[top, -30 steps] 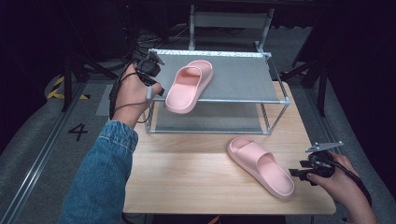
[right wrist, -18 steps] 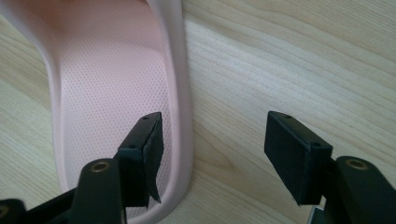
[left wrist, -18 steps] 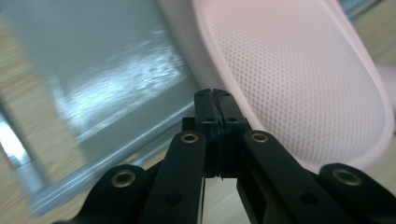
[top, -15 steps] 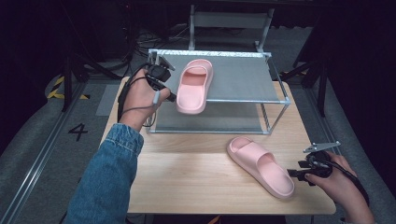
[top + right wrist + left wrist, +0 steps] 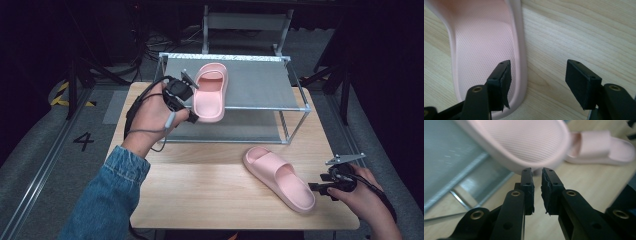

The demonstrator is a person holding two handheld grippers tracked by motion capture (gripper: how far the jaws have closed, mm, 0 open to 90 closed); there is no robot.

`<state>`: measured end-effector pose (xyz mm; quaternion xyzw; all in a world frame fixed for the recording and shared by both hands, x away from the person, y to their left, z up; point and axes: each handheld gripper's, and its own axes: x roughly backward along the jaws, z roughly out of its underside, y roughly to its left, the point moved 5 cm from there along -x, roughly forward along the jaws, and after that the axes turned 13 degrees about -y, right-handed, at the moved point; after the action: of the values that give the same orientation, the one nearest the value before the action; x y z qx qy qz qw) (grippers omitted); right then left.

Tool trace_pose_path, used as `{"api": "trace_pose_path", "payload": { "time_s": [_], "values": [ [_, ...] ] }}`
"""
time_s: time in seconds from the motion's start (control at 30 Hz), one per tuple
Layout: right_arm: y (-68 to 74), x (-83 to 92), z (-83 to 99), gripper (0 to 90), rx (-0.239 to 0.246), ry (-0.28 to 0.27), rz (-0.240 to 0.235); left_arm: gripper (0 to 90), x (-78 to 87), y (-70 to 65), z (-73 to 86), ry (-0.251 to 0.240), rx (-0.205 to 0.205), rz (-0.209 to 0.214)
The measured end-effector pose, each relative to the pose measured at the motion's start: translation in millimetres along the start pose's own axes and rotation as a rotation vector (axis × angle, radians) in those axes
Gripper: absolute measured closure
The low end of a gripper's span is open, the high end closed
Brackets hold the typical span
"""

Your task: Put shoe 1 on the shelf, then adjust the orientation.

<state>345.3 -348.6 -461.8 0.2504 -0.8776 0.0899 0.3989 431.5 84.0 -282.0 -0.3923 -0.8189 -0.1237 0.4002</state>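
Near the table's [image 5: 200, 195] front right corner: right gripper [image 5: 325, 187] held low in a hand [image 5: 362, 192] coming from the bottom right, jaws spread wide and astride the heel rim of the near slipper [image 5: 277, 177], one pad over the footbed, the other over bare wood, neither pressing. Near slipper flat on the wood, sole down, long axis diagonal, heel toward the front right corner, strap end toward the rack [image 5: 295, 107]. Farther back, at the rack's front left corner: left gripper [image 5: 192, 112] in a raised hand [image 5: 150, 117], denim sleeve [image 5: 107, 200] reaching up from the bottom left, wrist bent toward the rack. Jaws just opening, now a narrow gap apart, tips right at the heel edge of the far slipper [image 5: 524, 145], nothing clamped between them. Far slipper lying on the rack's upper shelf, heel overhanging the front rail, long axis roughly front to back, toe toward the rack's rear edge.
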Motion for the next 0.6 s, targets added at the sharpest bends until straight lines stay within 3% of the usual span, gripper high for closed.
{"api": "trace_pose_path", "payload": {
  "time_s": [0.13, 0.3, 0.4, 0.6],
  "values": [
    [2.6, 3.8, -2.7, 38.7, 0.005, -0.019, 0.005, 79.5, -7.5, -24.7, 9.7, 0.066, -0.04, 0.096],
    [4.8, 3.7, -1.2, 38.6, 0.009, -0.007, 0.002, 77.4, -24.0, -30.7, 16.3, 0.106, -0.073, 0.096],
    [3.8, 4.5, -2.1, 38.7, 0.014, -0.014, 0.001, 75.0, -33.0, -28.0, 15.7, 0.098, -0.082, 0.097],
    [1.4, 6.5, -2.3, 39.0, 0.016, -0.024, 0.013, 80.5, -40.8, -22.8, 8.7, 0.082, -0.079, 0.069]
  ]
}}
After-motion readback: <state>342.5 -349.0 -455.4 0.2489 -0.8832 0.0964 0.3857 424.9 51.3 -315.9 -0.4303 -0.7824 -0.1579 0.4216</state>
